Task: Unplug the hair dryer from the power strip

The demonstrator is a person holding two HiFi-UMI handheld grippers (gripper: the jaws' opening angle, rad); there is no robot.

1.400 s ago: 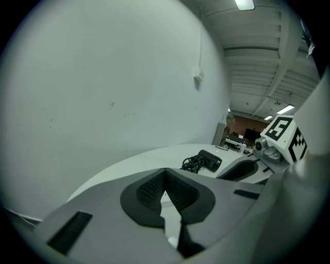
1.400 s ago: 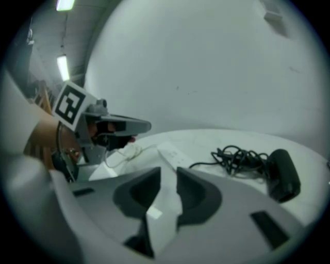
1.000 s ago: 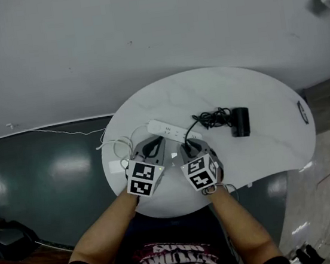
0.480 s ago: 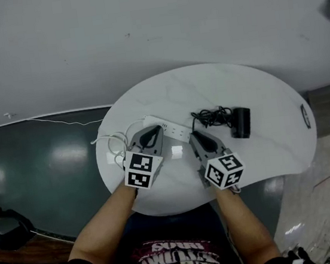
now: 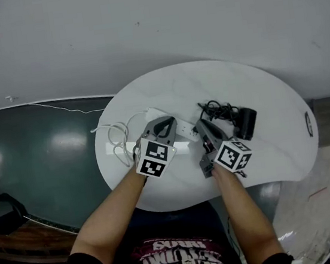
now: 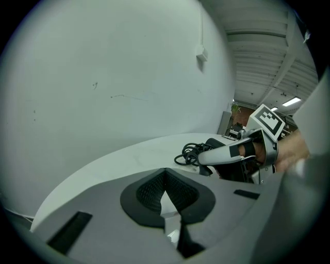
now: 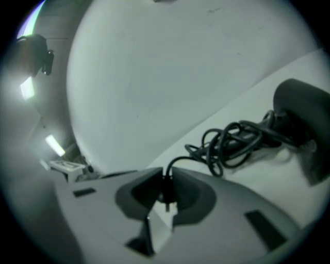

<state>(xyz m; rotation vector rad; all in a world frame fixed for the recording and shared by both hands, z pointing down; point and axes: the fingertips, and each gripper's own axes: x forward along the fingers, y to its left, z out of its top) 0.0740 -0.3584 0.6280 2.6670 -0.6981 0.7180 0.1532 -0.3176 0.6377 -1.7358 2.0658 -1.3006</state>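
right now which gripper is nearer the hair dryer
Right. Right gripper, jaws just closed on the plug, is beside the hair dryer; the left gripper farther, over the power strip.

Bare, strip-lit workroom: white oval table (image 5: 255, 86) by a plain white wall (image 5: 139, 29), glossy dark floor (image 5: 48, 162), ribbed ceiling (image 6: 263, 56).

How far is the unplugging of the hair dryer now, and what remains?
Done: the plug is out of the power strip, its prong bare. In hand: the right tongs, which just closed further, grip it; the left tongs sit over the strip. Left: probably only laying the plug down.
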